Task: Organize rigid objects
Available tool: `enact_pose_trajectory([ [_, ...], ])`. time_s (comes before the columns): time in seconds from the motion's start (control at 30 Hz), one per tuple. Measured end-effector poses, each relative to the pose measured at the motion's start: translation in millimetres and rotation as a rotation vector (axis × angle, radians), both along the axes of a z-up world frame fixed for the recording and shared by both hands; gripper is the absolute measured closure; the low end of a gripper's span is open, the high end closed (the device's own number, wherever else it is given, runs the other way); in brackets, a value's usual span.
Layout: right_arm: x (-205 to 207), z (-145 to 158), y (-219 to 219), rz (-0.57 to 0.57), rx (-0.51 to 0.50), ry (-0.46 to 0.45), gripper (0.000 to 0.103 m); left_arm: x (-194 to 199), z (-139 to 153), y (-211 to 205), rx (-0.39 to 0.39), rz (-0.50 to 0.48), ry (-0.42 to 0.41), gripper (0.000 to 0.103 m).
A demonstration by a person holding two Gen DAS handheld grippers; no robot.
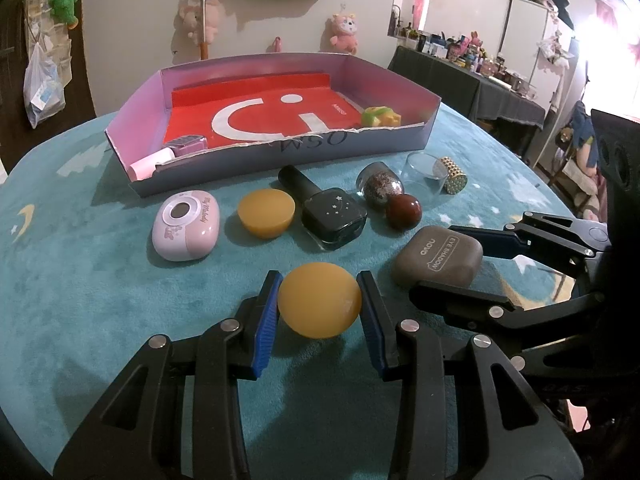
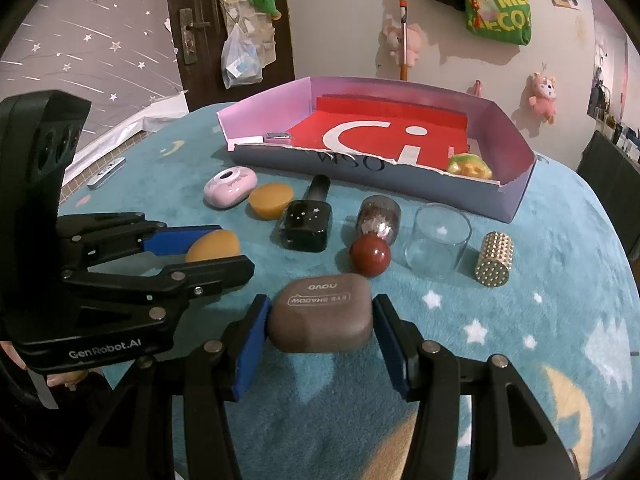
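Left claw (image 1: 319, 312) around yellow ball (image 1: 319, 300)

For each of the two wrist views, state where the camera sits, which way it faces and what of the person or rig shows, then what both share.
Left wrist: on the left gripper, looking down along its fingers, shut on the orange ball; the right gripper enters from the right.
Right wrist: on the right gripper, angled down, closed on the brown eyeshadow case; the left gripper and a fingertip show at left.
Shared: the open box, black bottle, red ball.
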State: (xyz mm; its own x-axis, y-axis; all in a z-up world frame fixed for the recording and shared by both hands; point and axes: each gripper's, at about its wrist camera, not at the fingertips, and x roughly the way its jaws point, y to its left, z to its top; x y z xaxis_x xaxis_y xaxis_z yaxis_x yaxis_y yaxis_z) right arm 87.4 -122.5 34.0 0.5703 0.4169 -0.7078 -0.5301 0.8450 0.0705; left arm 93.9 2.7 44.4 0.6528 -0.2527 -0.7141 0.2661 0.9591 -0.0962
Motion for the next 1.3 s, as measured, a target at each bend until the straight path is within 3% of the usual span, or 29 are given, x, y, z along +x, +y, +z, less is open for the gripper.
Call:
enact_pose_trajectory([
  [0.2, 1, 0, 0, 0.0, -0.002, 0.0, 0.048, 1, 3, 1, -0.01, -0.006, -0.002, 0.067],
  [0.37, 7, 11, 0, -0.001, -0.007, -0.015, 0.049, 10, 25, 9, -0.023, -0.006, -0.044, 0.067],
  [0.47, 15, 26, -3, -0.003, 0.014, -0.031, 0.061, 22, 39, 11, -0.022, -0.012, -0.061, 0.067],
  [0.6, 33, 41, -4, -0.011, 0.026, -0.043, 0.062, 42, 50, 13, -0.02, -0.018, -0.062, 0.067],
  [0.63, 40, 41, -6, -0.02, 0.036, -0.032, 0.069, 46, 51, 13, -0.018, -0.02, -0.062, 0.067],
  [0.67, 45, 41, -6, -0.018, 0.046, -0.013, 0.077, 47, 52, 13, -0.016, -0.023, -0.061, 0.067],
  [0.93, 38, 36, -15, -0.007, 0.074, 0.016, 0.077, 38, 30, 19, -0.031, -0.044, 0.004, 0.067],
  [1.0, 29, 31, -15, 0.005, 0.083, 0.029, 0.069, 30, 23, 20, -0.037, -0.045, 0.019, 0.067],
  [1.07, 21, 24, -15, 0.014, 0.092, 0.045, 0.038, 23, 16, 21, -0.041, -0.044, 0.03, 0.067],
  [1.3, 4, 7, -7, 0.019, 0.067, 0.039, 0.031, 7, -7, 22, -0.047, -0.031, 0.083, 0.067],
])
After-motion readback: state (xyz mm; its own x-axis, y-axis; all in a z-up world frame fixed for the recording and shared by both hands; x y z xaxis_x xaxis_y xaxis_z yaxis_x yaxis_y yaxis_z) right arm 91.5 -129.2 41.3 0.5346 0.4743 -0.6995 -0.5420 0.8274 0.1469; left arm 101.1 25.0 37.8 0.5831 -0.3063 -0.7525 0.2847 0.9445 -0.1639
